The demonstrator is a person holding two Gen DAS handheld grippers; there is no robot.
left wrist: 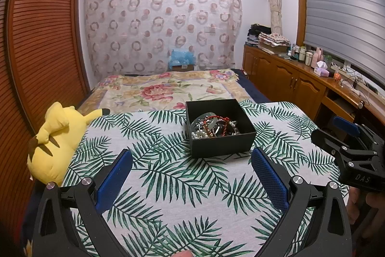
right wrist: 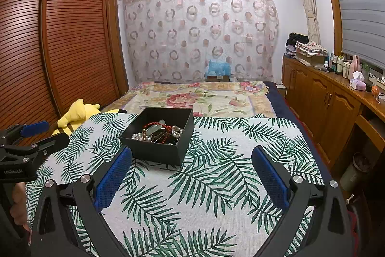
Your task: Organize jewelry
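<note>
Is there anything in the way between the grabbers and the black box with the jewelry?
Nothing visible. Only bare palm-leaf tablecloth lies between the open left gripper and the open-topped square black box of tangled jewelry. The open right gripper has the same clear path. The yellow plush toy sits off to the left.

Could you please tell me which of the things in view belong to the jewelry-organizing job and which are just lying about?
Part of the job:
- black box
- tangled jewelry inside it: pearls, red cord
- left gripper, open
- right gripper, open

Just lying about:
- yellow plush toy
- palm-leaf cloth
- tissue box
- folded clothes
</note>
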